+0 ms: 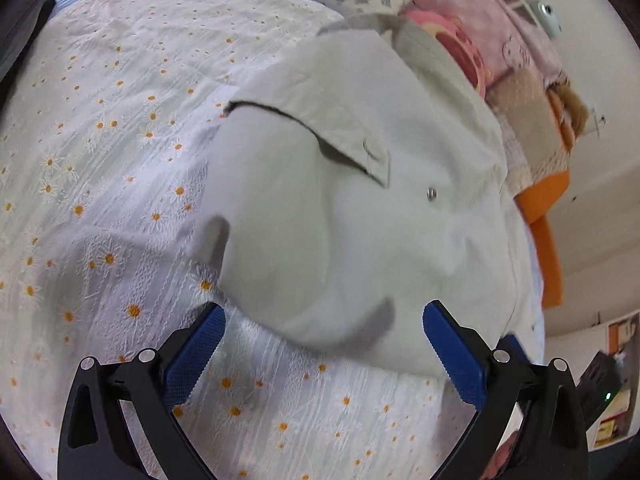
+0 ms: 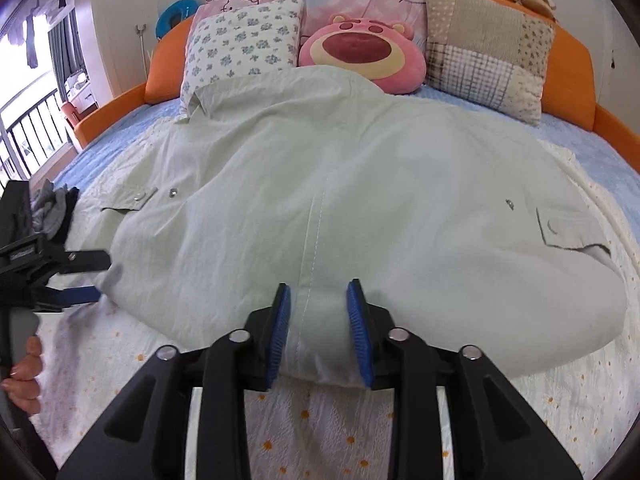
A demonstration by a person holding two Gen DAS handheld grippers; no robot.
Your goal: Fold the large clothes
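**Pale jacket spread on a bed, two grippers at its near edge**

While a large pale green jacket point(image 2: 340, 184) lies spread flat across a daisy-print bedspread point(image 2: 320, 432), both grippers sit at its near edge. The right gripper point(image 2: 318, 320) has its jaws partly closed around a bulge of fabric at the centre seam; whether they actually pinch it, I cannot tell. The left gripper point(image 1: 324, 344) is wide open, its blue pads either side of the jacket's rounded corner, not gripping.

The cloth looks light, soft and limp, likely to sag and crease when lifted, so corners and the hem seem the best places to take hold. Pocket flaps and metal snaps may add slight stiffness.

At the head of the bed, a floral pillow point(image 2: 244, 44), a pink bear cushion point(image 2: 360, 52) and a patchwork pillow point(image 2: 488, 52) crowd the jacket's collar end and could hinder folding that way. An orange bed frame point(image 2: 572, 64) rises behind them.
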